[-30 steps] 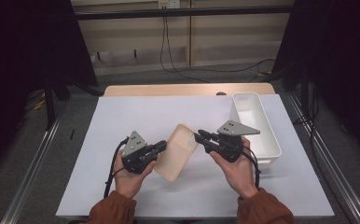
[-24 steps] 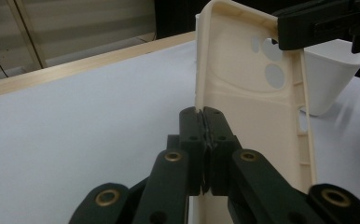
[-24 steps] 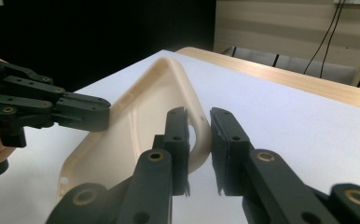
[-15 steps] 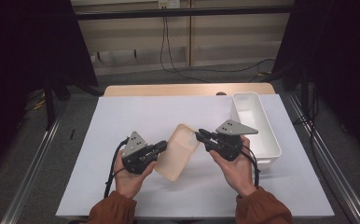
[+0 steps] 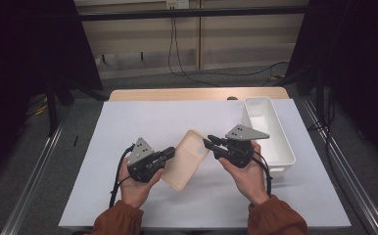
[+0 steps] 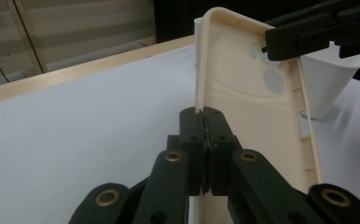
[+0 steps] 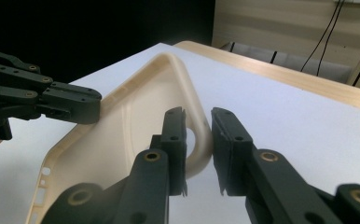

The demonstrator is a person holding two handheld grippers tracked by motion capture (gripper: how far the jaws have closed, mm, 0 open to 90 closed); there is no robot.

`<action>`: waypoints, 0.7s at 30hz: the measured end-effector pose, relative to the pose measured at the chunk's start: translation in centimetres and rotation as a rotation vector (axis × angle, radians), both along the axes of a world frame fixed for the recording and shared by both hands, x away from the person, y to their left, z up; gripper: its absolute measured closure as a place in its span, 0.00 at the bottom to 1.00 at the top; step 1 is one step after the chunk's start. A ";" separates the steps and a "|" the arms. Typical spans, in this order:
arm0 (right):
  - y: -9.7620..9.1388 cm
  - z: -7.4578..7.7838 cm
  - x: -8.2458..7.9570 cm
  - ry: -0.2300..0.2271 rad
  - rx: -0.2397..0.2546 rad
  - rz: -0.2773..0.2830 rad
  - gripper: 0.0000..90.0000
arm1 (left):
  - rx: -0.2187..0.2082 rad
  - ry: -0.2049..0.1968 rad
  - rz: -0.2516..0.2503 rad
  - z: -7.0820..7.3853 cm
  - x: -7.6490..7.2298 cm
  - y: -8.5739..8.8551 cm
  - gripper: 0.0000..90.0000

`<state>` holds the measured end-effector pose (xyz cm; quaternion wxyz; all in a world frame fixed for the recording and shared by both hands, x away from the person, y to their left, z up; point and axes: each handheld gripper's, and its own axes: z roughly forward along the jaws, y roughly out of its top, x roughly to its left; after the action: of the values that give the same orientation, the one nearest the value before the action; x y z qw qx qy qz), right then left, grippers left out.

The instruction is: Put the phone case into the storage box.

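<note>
I held a claw in each hand over the white-covered counter (image 5: pixel 128 122), and between them hung the cream phone case (image 5: pixel 187 159), tilted and lifted off the surface, its hollow inner side turned up toward me.

My left claw (image 5: pixel 170 152) was pinched tight on the case's long edge; in the left claw view the two black jaws met flush with the thin cream rim (image 6: pixel 201 70) caught between them, and the case rose upright from that grip, its round camera holes near the top.

My right claw (image 5: pixel 208 142) sat at the opposite end, by the rounded corner near the camera opening. In the right claw view its jaws stood a little apart, straddling the case's rim (image 7: pixel 192 107). They had just been easing open, and I could see a gap beside the right jaw. The left jaw lay close against the inside of the wall, though from that angle I could not be sure it was touching.

A white bin (image 5: pixel 270 132) stood on the counter just beyond my right hand (image 5: pixel 248 174), well clear of the case. My left hand (image 5: pixel 135 183) stayed low, near the counter's front edge.
</note>
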<state>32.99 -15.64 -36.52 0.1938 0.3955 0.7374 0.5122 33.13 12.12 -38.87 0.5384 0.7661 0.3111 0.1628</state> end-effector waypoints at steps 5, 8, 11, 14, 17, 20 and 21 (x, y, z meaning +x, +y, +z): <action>0.3 -0.1 0.1 0.008 0.001 -0.002 0.78 | 0.003 -0.002 0.009 0.0 0.0 0.0 0.98; 0.2 -0.2 0.1 0.024 0.001 -0.006 0.78 | -0.002 -0.007 0.008 0.1 0.0 0.1 0.98; 0.2 -0.3 0.2 0.032 -0.002 0.006 0.83 | -0.004 -0.009 0.006 0.0 0.0 0.1 0.98; 0.0 -0.2 0.2 0.033 -0.001 0.003 0.88 | -0.009 -0.009 0.003 0.1 -0.1 0.1 0.98; -0.1 -0.2 0.2 0.019 -0.006 -0.004 0.88 | -0.006 -0.015 -0.006 0.1 -0.1 -0.1 0.98; -0.2 -0.1 0.2 -0.002 -0.023 -0.005 0.89 | 0.006 -0.021 -0.017 0.0 -0.1 -0.2 0.97; -0.2 -0.1 0.2 -0.002 -0.023 -0.005 0.89 | 0.011 -0.018 -0.019 0.0 -0.1 -0.3 0.97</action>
<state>33.19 -15.81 -36.63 0.2005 0.3946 0.7419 0.5037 33.00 11.85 -38.89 0.5385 0.7704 0.2980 0.1663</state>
